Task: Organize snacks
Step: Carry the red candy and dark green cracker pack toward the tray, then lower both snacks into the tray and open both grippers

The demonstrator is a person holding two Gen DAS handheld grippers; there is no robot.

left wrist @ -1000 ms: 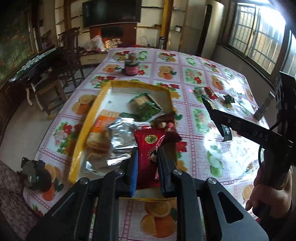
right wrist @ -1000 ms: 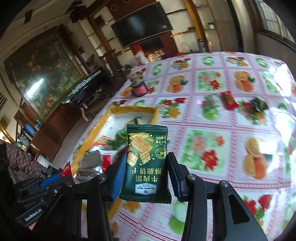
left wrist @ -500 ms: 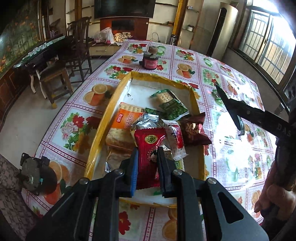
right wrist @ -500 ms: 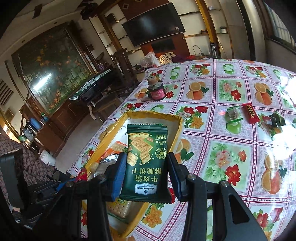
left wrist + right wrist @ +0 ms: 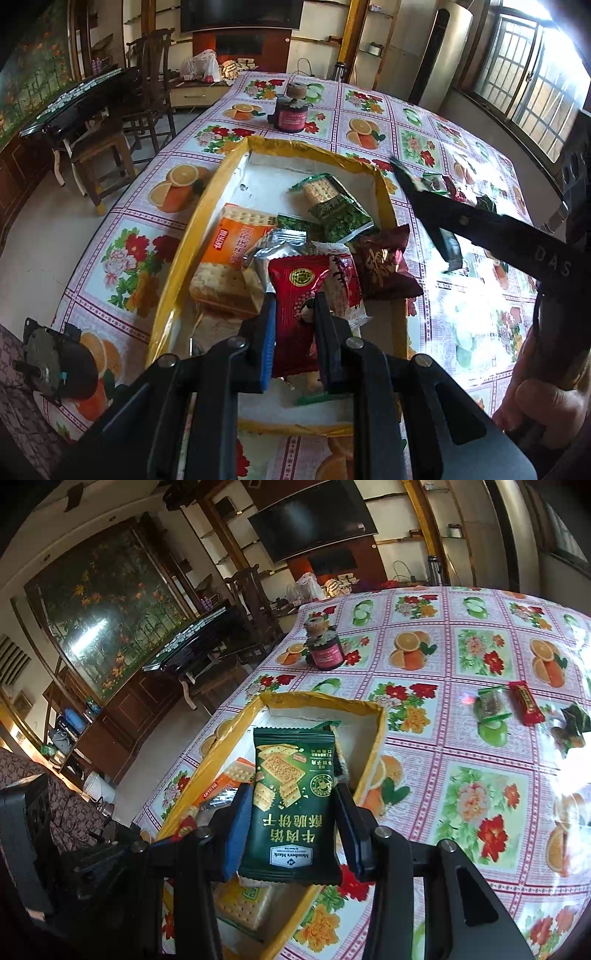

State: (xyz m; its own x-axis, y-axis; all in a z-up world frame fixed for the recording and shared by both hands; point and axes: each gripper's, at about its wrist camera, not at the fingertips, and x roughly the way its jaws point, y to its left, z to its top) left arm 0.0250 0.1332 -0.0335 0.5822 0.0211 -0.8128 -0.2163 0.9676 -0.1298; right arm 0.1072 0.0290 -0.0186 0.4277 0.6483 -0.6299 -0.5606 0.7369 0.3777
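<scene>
A shallow white tray with a yellow rim sits on the flowered tablecloth and holds several snack packets. My left gripper is shut on a red snack packet above the tray's near end. My right gripper is shut on a dark green cracker packet and holds it above the tray's right side; it also shows in the left wrist view, reaching in over the tray's right rim. An orange cracker packet and a maroon packet lie in the tray.
A small dark jar with a pink label stands beyond the tray. Loose snacks lie on the table to the right: a red bar, a clear green-edged packet and a dark green packet. Chairs stand left of the table.
Both grippers have moved toward the tray with their packets still held. The right gripper now hangs over the tray's right side; the tray fills more of both views.
</scene>
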